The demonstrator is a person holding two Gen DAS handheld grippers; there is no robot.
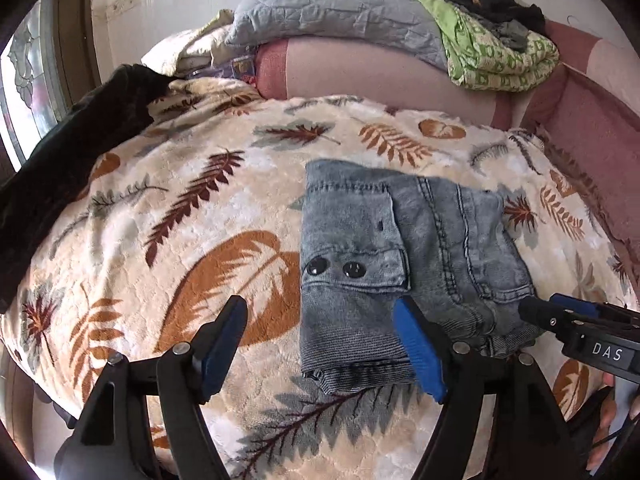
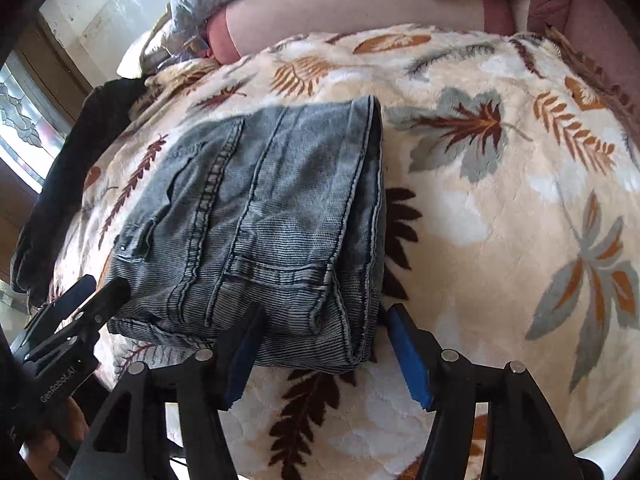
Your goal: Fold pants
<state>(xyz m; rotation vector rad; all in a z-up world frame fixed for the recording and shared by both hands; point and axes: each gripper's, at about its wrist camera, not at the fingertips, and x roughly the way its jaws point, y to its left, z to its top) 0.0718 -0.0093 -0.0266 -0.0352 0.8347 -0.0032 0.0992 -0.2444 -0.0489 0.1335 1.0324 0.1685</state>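
Where the plush, leaf-printed blanket (image 1: pixel 192 216) covers the bed, the pants (image 1: pixel 400 264), of faded grey-blue denim with ribbed seams and a two-snap pocket flap, are seen folded into a compact rectangular bundle. Its long axis is directed away from the cameras, toward the pillow (image 1: pixel 320 4). The left gripper (image 1: pixel 324 356) is held released, one finger over the bundle's near edge. The right gripper (image 2: pixel 320 356) is likewise spread, straddling the near right corner. A pink headboard cushion (image 1: pixel 360 72) and a window (image 1: pixel 24 92) are shown behind.
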